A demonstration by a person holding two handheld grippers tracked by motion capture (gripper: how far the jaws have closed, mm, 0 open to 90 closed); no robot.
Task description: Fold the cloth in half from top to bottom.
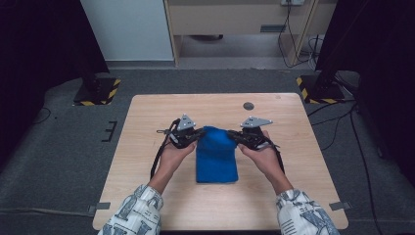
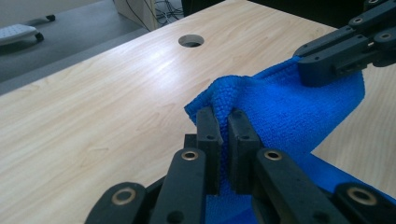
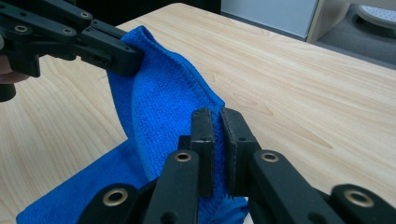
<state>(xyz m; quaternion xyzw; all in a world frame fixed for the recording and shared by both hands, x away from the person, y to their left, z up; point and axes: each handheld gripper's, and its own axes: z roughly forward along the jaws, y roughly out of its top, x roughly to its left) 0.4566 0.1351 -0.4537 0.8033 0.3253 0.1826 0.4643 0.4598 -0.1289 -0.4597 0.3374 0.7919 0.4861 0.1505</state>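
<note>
- The left gripper had its jaws pressed together on the far left corner of the blue cloth; in the left gripper view the fabric bunched up between the two black fingers.
- Between the two grippers the cloth's far edge was raised off the wooden table, stretched in a soft arch, while the near part lay flat on the wood, toward the person's hands.
- The right gripper pinched the far right corner the same way, the hem caught between its fingers.
- The step in hand looked like a fold: both far corners taken, lifted, ready to be carried over the near part.
- The next move would call for both grippers to travel together toward the near edge, keeping the span taut, then lay the corners down evenly before letting go.
- No container stood near the fingers; beyond them was a round hole in the tabletop.
</note>
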